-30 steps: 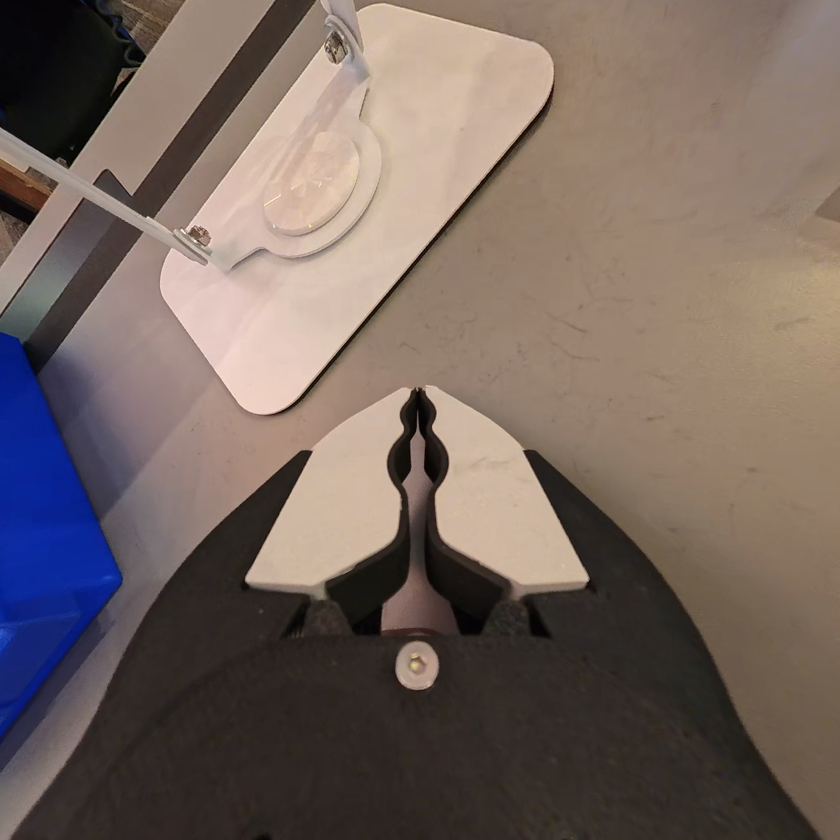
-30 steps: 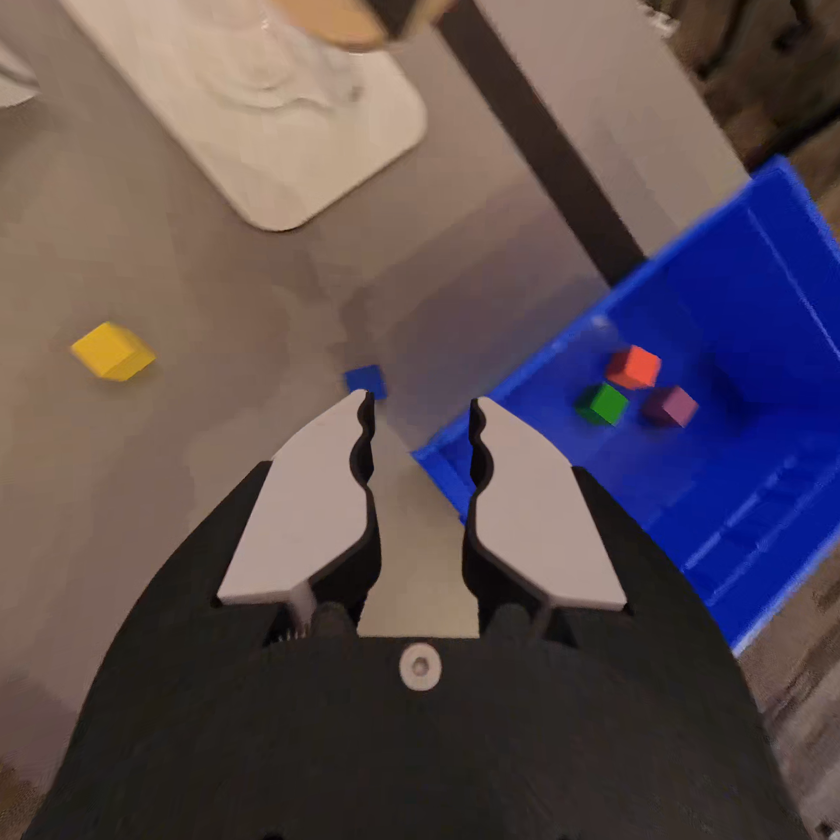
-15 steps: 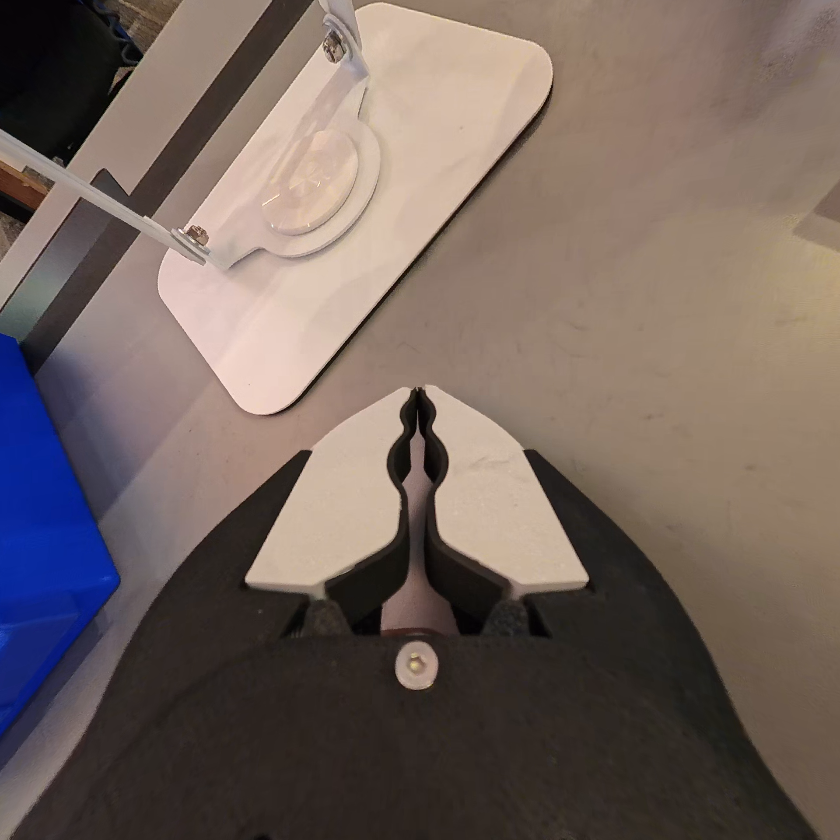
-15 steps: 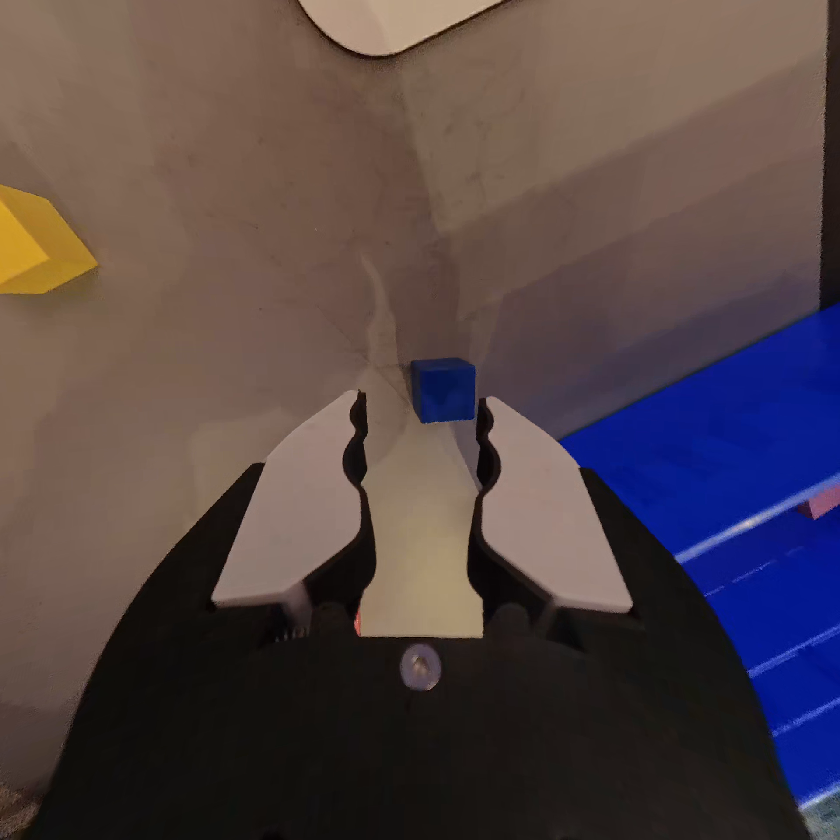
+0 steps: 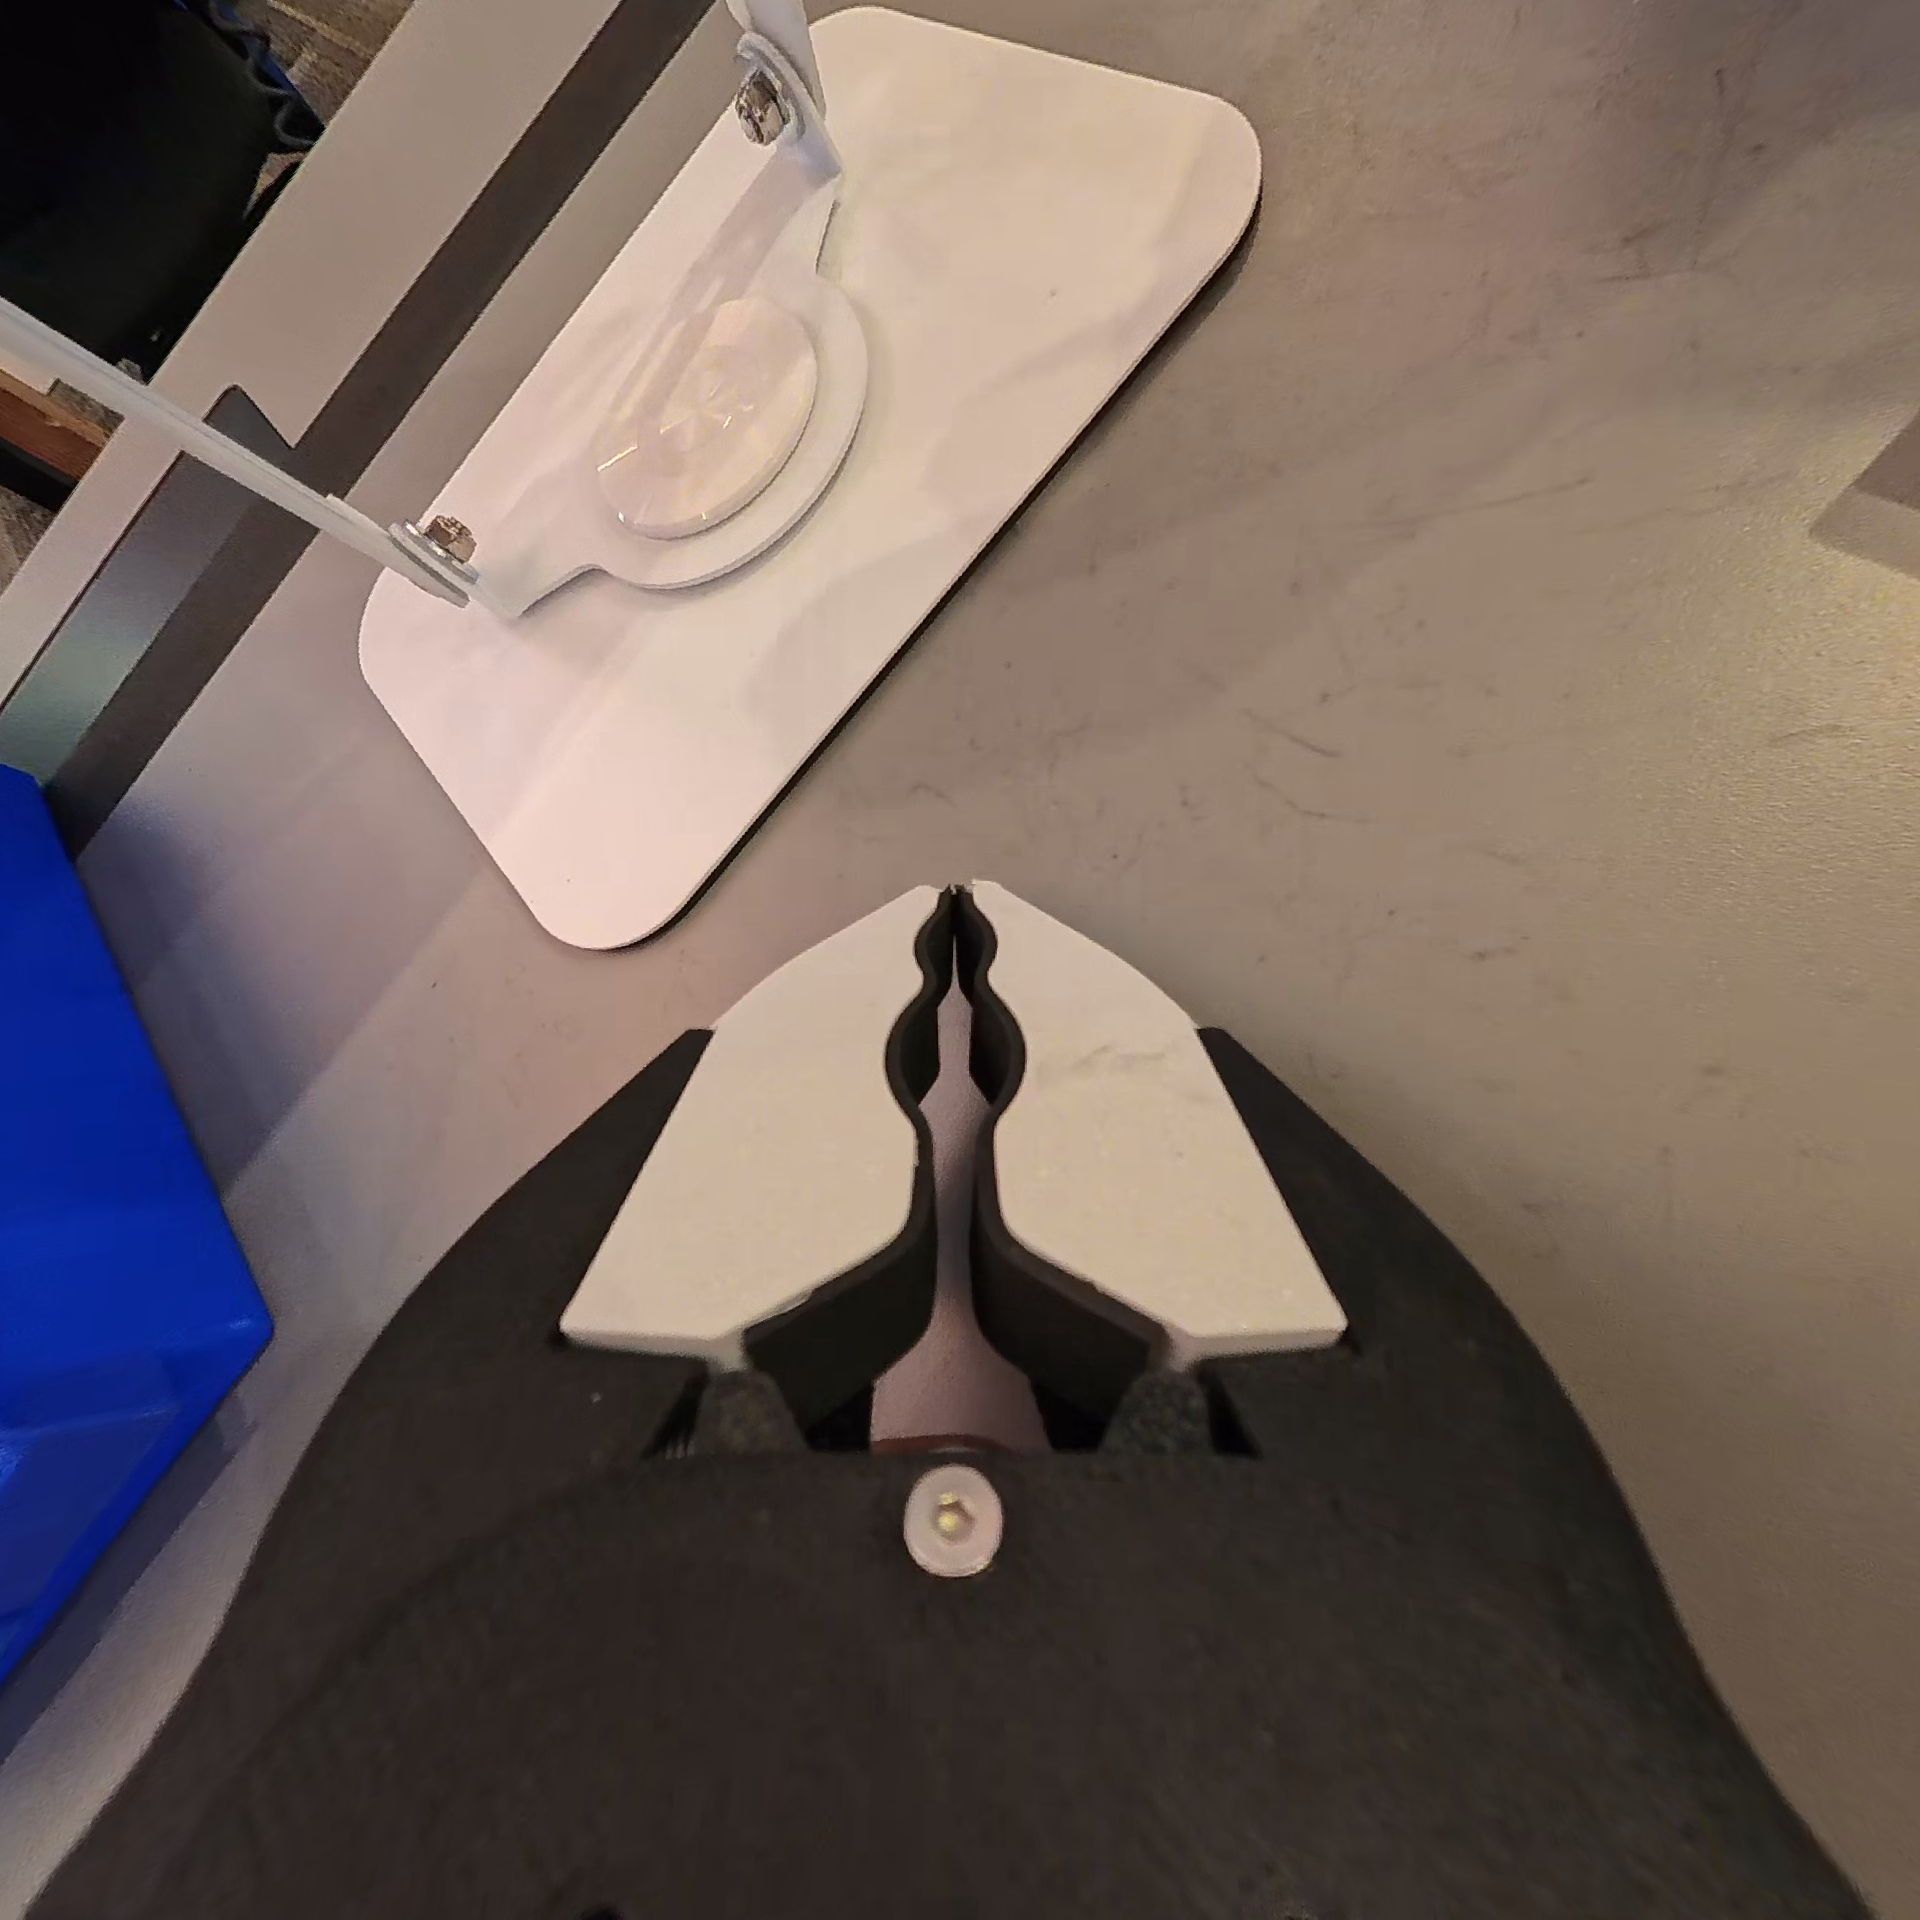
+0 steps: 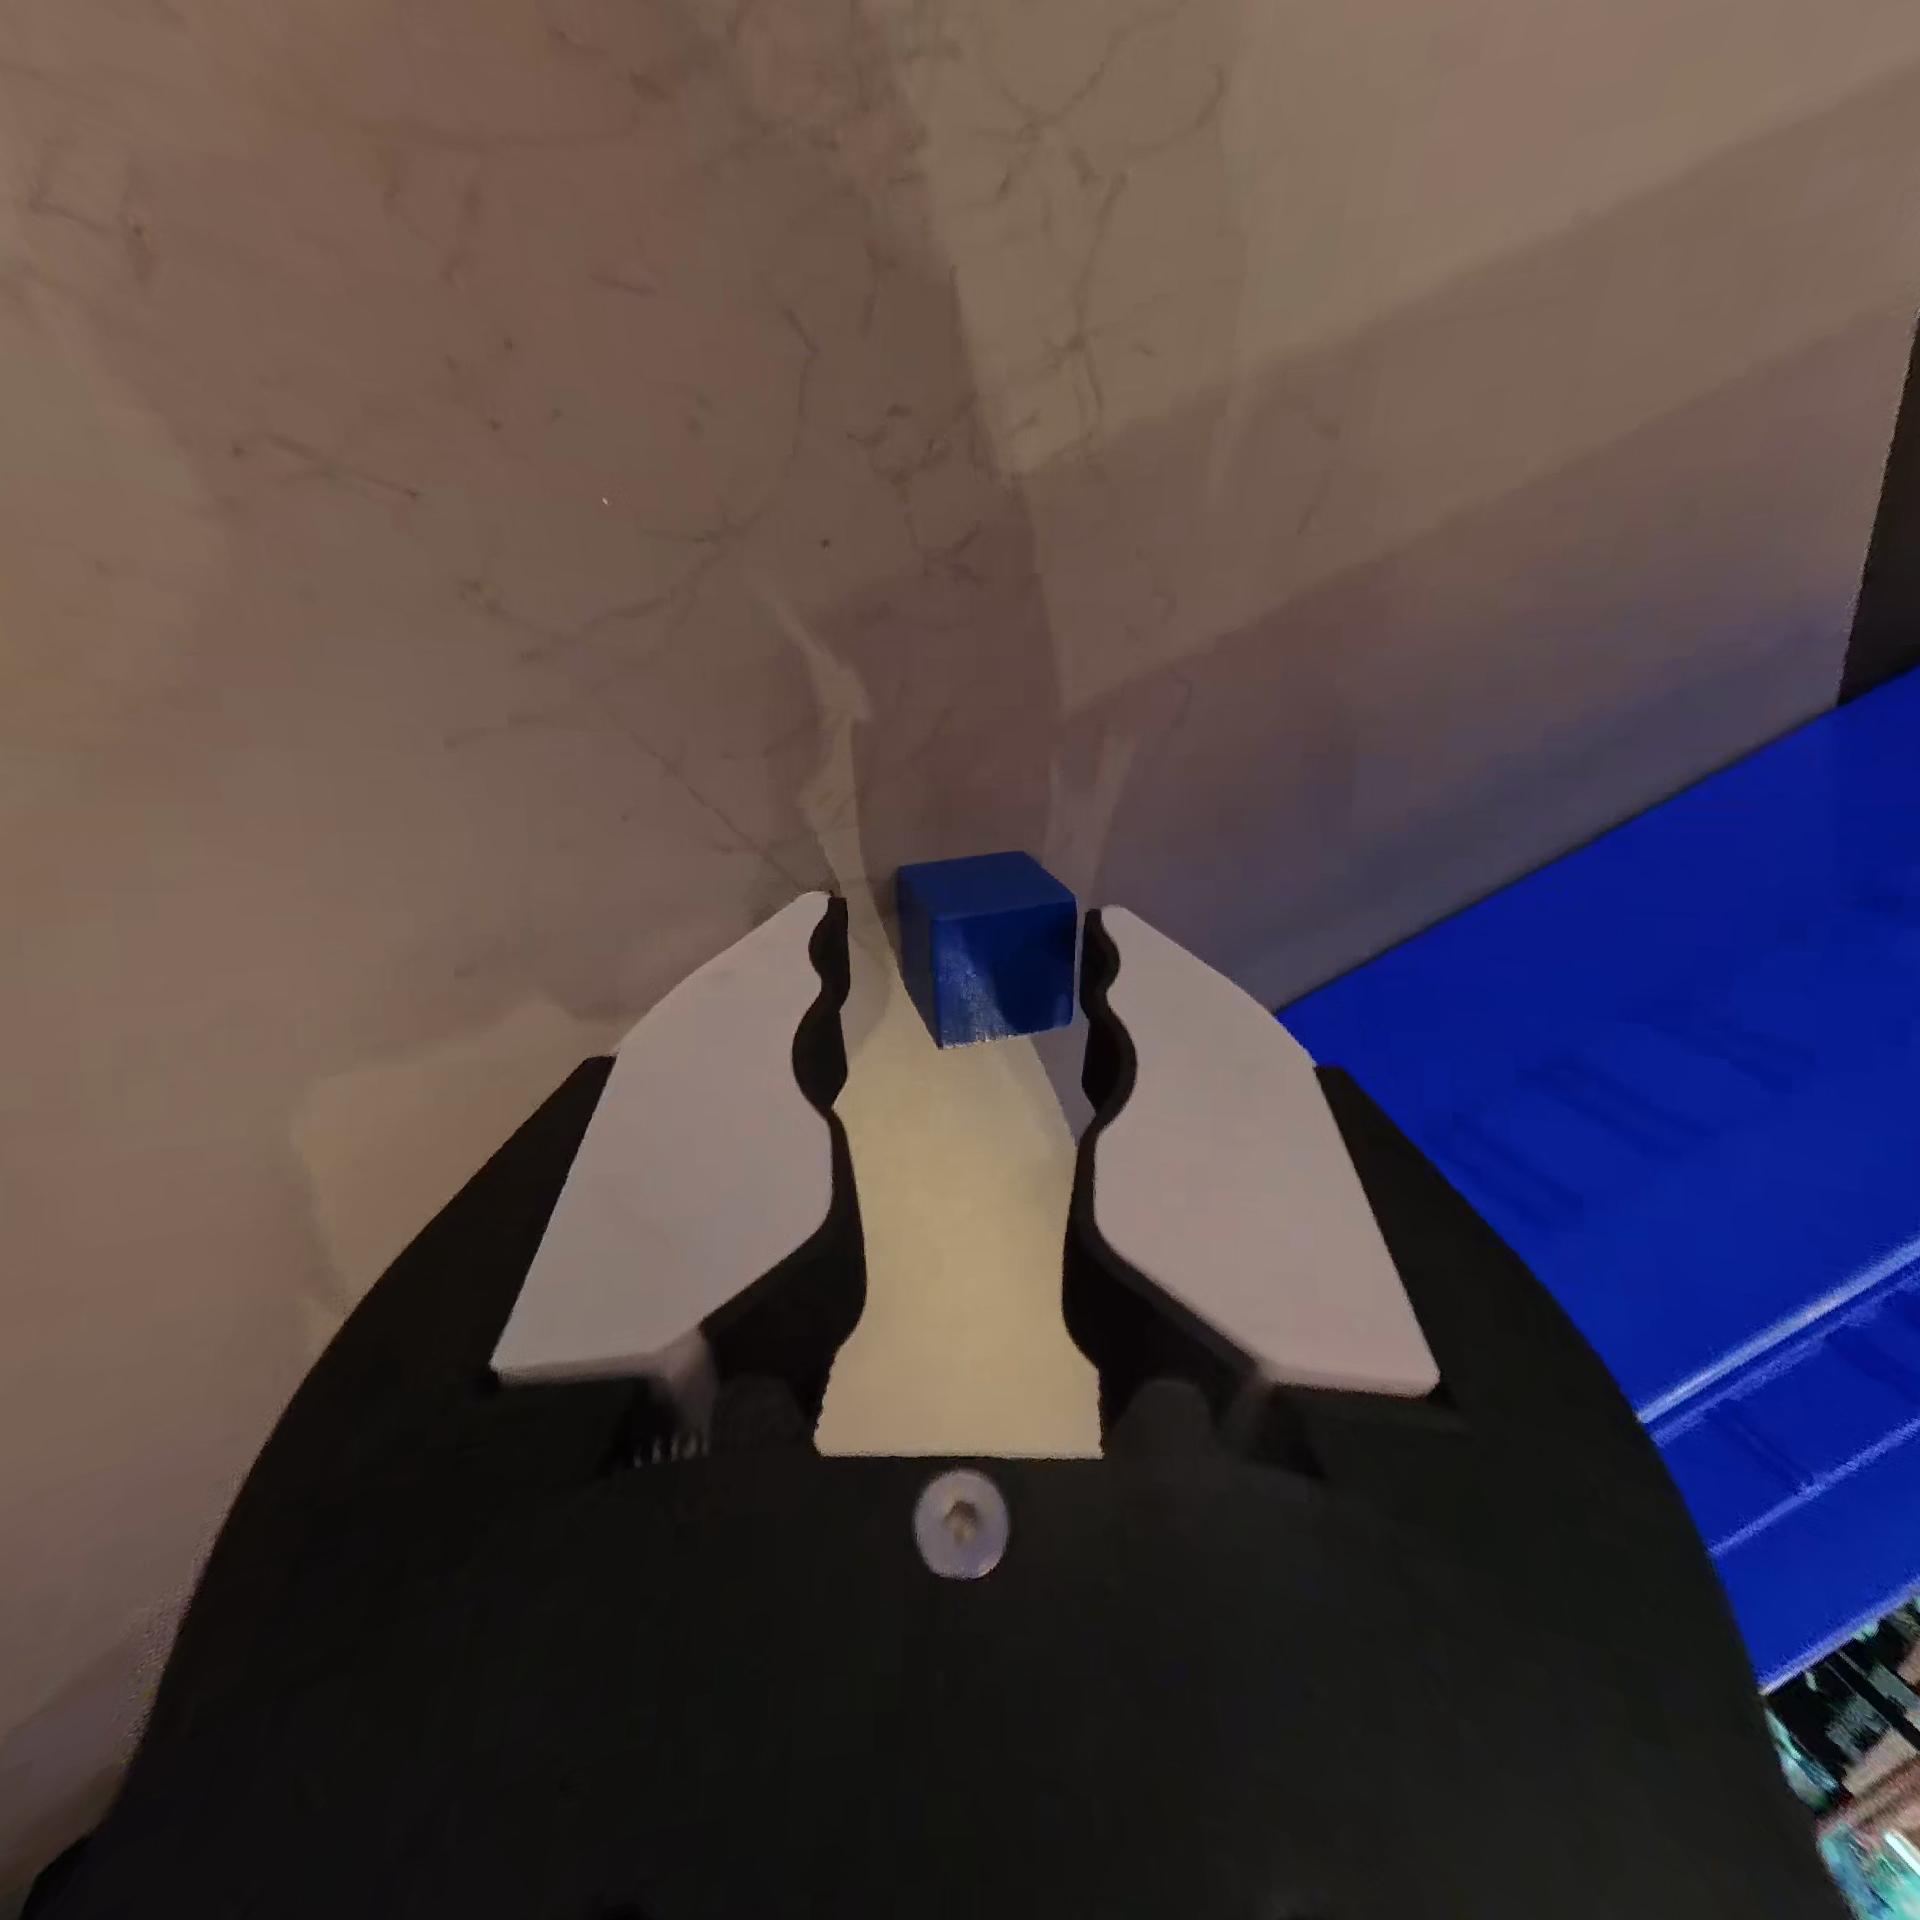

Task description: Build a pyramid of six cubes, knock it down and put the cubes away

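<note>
Our right gripper [image 6: 961, 914] stands open around one blue cube [image 6: 987, 951] on the grey table [image 6: 468, 468], a gap showing beside the left pad. Our left gripper [image 5: 958, 896] is closed on nothing. We count one blue bin [image 6: 1662, 1143] in both views; only the left shows the one white stand base [image 5: 831, 468].

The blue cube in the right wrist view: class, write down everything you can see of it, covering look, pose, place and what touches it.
The blue cube is small, solid-looking and evenly deep blue, with crisp edges and a matte, faintly grainy near face. It sits flat on the grey table, turned slightly so a corner edge faces the camera. It lies between the open fingertips of the right gripper, nearer the right finger; a gap shows on the left side, so it is not clamped. The blue bin stands to its right, apart.
</note>
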A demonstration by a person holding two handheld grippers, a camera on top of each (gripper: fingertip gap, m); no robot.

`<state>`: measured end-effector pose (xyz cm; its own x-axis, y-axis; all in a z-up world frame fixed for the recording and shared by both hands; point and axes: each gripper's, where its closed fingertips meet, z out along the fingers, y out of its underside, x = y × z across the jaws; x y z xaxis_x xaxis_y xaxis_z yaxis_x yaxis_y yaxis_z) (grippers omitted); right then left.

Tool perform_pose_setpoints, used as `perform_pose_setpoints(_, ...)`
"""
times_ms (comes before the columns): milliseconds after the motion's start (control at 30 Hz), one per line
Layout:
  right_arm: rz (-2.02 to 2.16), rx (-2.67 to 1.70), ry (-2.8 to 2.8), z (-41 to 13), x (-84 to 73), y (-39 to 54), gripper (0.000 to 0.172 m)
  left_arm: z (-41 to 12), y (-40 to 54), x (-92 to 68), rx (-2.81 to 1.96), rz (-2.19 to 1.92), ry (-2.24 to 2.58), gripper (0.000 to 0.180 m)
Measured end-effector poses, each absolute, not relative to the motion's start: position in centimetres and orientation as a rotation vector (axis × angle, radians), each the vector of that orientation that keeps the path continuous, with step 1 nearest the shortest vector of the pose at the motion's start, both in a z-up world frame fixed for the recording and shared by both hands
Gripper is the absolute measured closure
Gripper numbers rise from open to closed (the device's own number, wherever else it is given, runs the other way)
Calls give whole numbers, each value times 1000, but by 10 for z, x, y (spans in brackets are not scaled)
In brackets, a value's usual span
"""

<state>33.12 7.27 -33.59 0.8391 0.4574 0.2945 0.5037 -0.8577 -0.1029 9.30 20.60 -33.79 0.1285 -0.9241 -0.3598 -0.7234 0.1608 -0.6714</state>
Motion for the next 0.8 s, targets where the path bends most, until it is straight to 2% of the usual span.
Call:
perform_pose_setpoints(200,-440,-2860,-754,-337,336,73,140,-338,206,93,-1607,-317,1640,180)
perform_pose_setpoints(367,-245,-2871,-664,-330,320,63,141,-338,206,93,-1607,-320,1642,180)
perform_pose_setpoints(500,-101,-2709,-520,-272,310,64,141,-338,205,93,-1605,-319,1642,180)
perform_pose_setpoints(633,-236,-2581,-221,-205,380,71,142,-338,206,93,-1605,-317,1642,180)
perform_pose_setpoints(700,-279,-2580,-60,-196,425,74,142,-338,206,93,-1604,-317,1641,180)
perform_pose_setpoints(800,-302,-2636,126,-213,479,78,141,-338,205,93,-1605,-318,1641,180)
